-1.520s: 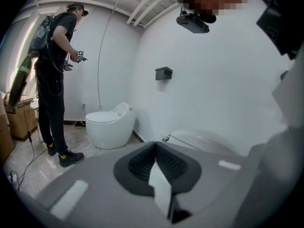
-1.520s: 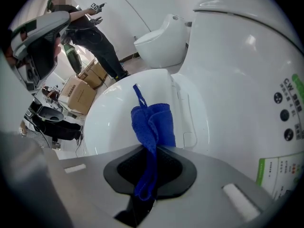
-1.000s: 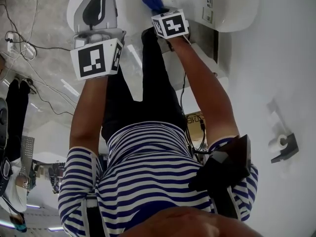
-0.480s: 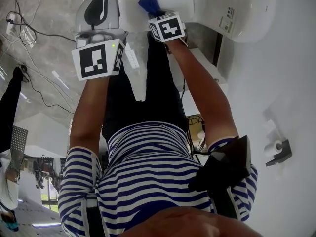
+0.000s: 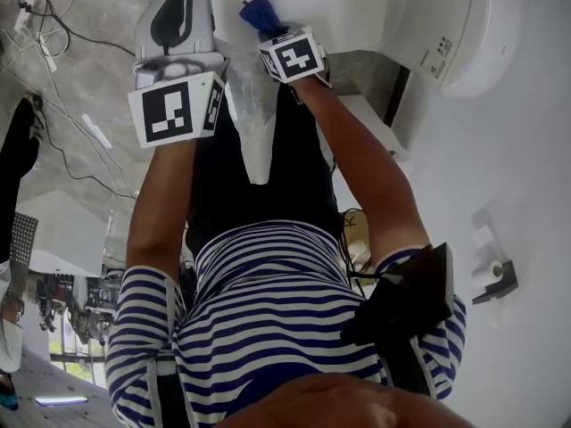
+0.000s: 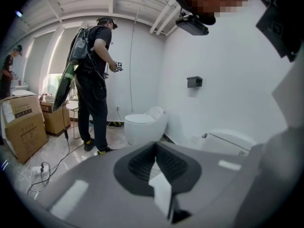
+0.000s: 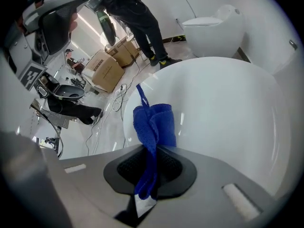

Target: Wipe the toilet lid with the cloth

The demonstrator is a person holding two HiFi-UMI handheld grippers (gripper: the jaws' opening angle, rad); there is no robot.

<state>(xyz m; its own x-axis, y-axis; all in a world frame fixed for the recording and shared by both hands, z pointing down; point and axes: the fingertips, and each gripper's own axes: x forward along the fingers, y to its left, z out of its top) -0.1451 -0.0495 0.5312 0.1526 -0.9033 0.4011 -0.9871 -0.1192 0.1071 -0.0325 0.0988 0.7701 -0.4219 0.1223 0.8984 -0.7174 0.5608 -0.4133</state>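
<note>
The cloth (image 7: 153, 125), blue and bunched, is pinched in my right gripper (image 7: 148, 172) so its free end leads toward the white toilet lid (image 7: 223, 103). It seems just above the surface, though contact is hard to judge. My left gripper (image 6: 156, 161) is pressed together, empty, held aside.

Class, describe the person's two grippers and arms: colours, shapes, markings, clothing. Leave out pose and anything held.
The left gripper and right gripper are grey, with ribbed black pads set in a rounded black surround. The left cube and right cube are white with black square markers. The person wears a navy-and-white striped shirt with short sleeves.
</note>
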